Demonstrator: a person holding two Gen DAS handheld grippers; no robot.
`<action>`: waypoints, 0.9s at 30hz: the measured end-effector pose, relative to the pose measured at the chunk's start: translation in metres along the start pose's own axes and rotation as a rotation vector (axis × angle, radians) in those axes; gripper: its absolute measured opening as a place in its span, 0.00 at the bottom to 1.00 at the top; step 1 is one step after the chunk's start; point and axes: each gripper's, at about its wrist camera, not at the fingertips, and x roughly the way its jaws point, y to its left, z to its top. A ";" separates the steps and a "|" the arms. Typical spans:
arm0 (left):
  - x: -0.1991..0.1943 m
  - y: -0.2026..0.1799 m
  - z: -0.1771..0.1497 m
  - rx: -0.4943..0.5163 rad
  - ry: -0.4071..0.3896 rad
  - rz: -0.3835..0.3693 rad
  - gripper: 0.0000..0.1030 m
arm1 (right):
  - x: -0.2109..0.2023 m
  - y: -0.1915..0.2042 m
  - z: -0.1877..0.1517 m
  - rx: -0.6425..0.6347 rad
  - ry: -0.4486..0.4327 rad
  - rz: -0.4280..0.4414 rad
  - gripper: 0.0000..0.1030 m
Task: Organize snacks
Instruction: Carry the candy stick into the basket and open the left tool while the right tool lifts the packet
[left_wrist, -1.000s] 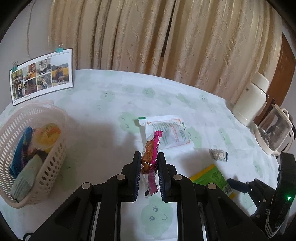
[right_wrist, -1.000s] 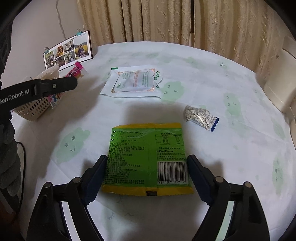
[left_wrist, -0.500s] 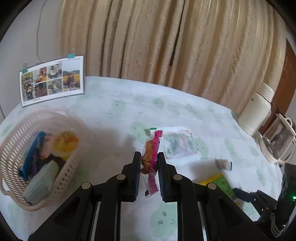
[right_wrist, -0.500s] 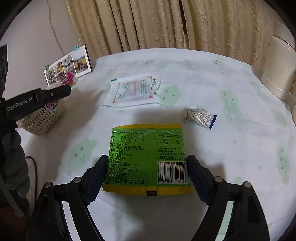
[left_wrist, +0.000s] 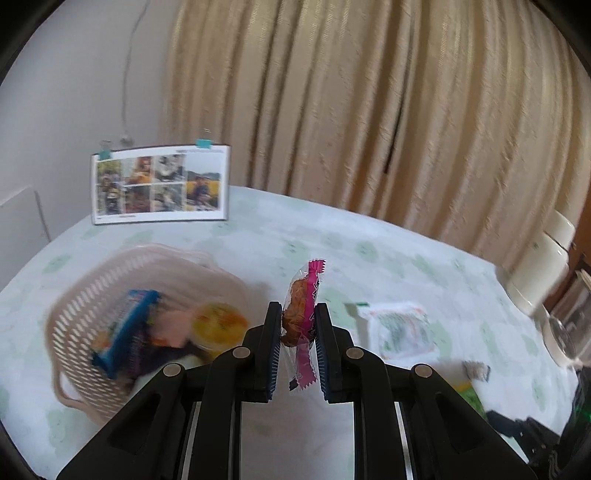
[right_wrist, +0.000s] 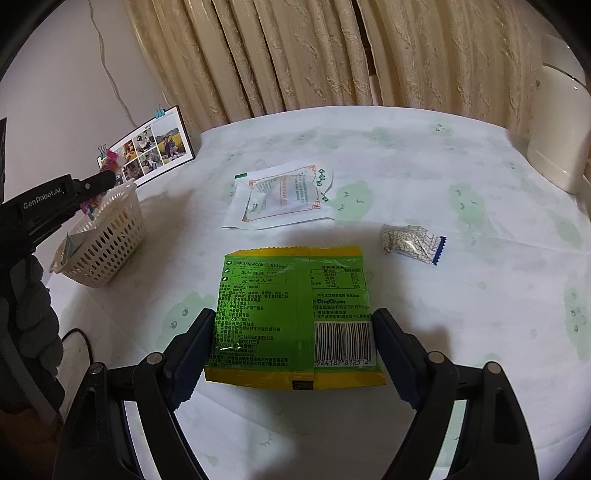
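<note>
**Pink snack nearly over the basket**

Left hand-held gripper clamped on pink-wrapped snack, long axis upright; basket lower left of frame, nearer than half a second ago, left closer. Right hand-held gripper spread wide astride green packet flat on counter, unchanged.

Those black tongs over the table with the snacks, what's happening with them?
A person is tidying snacks with a hand-held gripper in each hand. The left gripper is shut on a pink-wrapped snack, held up close to the basket, which already holds a few items. The right gripper is open, its fingers on either side of the green snack bag lying flat on the table. A white packet and a small silver-wrapped snack also lie loose on the table.
</note>
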 end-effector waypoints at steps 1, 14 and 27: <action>-0.001 0.004 0.001 -0.008 -0.008 0.018 0.18 | 0.000 0.000 0.000 0.002 0.000 0.001 0.80; 0.000 0.059 0.008 -0.191 -0.024 0.194 0.38 | 0.003 0.005 0.002 0.004 -0.004 0.019 0.80; -0.013 0.093 0.009 -0.337 -0.072 0.234 0.65 | 0.005 0.028 0.016 -0.013 -0.031 0.062 0.80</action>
